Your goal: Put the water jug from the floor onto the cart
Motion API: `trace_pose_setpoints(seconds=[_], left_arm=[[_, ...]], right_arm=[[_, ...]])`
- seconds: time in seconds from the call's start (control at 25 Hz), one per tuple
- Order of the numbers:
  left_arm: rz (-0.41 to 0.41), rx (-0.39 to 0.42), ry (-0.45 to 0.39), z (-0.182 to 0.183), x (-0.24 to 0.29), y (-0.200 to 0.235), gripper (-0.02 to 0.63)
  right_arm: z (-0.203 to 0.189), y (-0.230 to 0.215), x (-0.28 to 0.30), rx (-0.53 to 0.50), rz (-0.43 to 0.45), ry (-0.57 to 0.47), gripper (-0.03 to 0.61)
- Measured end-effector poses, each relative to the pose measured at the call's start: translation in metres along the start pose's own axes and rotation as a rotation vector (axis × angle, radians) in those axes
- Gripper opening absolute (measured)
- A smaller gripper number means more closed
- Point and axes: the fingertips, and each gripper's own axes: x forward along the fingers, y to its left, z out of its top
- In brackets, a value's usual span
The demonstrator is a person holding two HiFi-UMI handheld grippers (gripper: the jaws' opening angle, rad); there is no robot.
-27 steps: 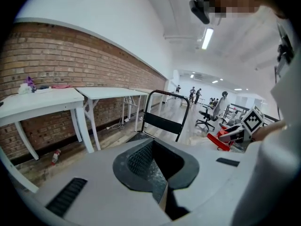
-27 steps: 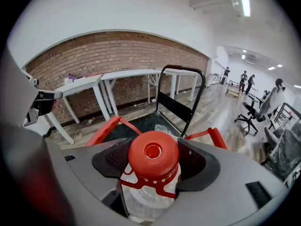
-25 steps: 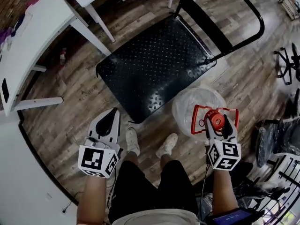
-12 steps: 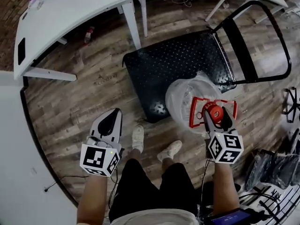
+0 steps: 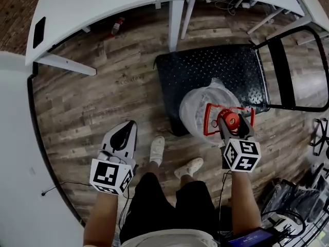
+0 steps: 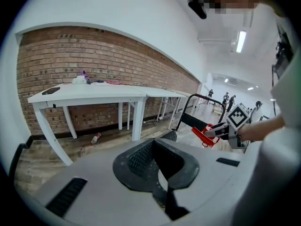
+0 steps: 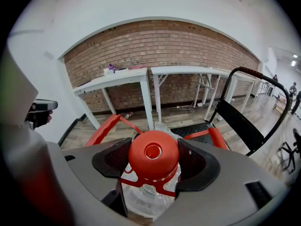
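Although seemingly lifted clear of the wooden floor [image 5: 103,107], not yet set down on the cart [image 5: 205,66], so about midway through the job. Grips the water jug [image 5: 201,107] by the neck, just under its red cap [image 7: 153,154], with the right gripper [image 5: 234,122], wide-set jaws pressed to either side. Carries it above the near edge of the cart's black deck, with the red handle [image 5: 206,118] standing out around the cap. Cannot tell whether the base touches anything. Holds the left gripper [image 5: 122,135] well apart from the jug, jaws drawn together on nothing. Leaves, on this reading, bringing the jug farther over the deck, lowering it upright, then opening the jaws.
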Motion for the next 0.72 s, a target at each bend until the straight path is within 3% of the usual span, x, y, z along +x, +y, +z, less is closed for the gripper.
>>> trace_pose_setpoints(seconds=[0.72], left_arm=[[0.010, -0.013, 0.029, -0.015, -0.005, 0.020, 0.000]], right_arm=[[-0.015, 0.041, 0.036, -0.078, 0.025, 0.046, 0.311]])
